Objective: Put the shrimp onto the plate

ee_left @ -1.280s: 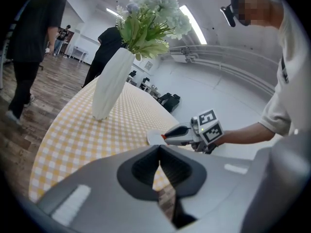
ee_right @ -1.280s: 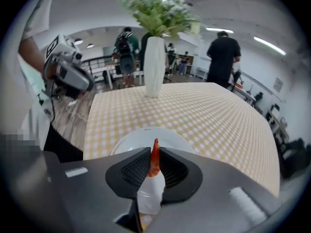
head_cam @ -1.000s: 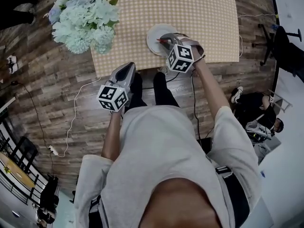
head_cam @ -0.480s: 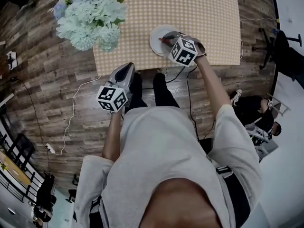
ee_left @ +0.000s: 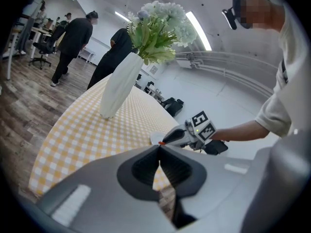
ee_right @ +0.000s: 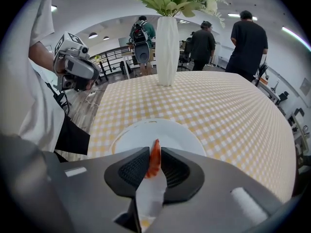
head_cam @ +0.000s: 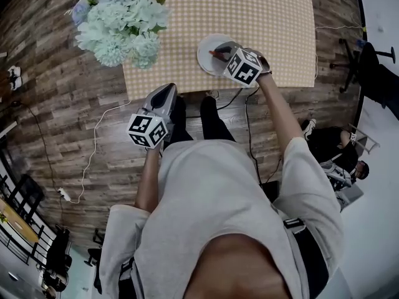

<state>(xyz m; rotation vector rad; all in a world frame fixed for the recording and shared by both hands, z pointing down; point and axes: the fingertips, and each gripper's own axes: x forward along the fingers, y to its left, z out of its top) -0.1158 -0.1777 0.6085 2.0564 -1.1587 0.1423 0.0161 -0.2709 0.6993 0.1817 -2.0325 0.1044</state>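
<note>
White plate (ee_right: 181,136) under shrimp (ee_right: 154,160) held in right jaws, just opening, left jaws closed

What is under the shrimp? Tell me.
The white plate lies under the shrimp, on the checked tablecloth. The right claw, whose jaws have just been opening round the shrimp, covers the plate's near edge.

Table (head_cam: 262,11): surface beyond and to the right of the plate (head_cam: 204,46) lies bare, open for passage. Flowers (head_cam: 118,23) in a tall vase (ee_right: 167,30) obstruct the left side, overhanging the edge, well apart from the plate.
</note>
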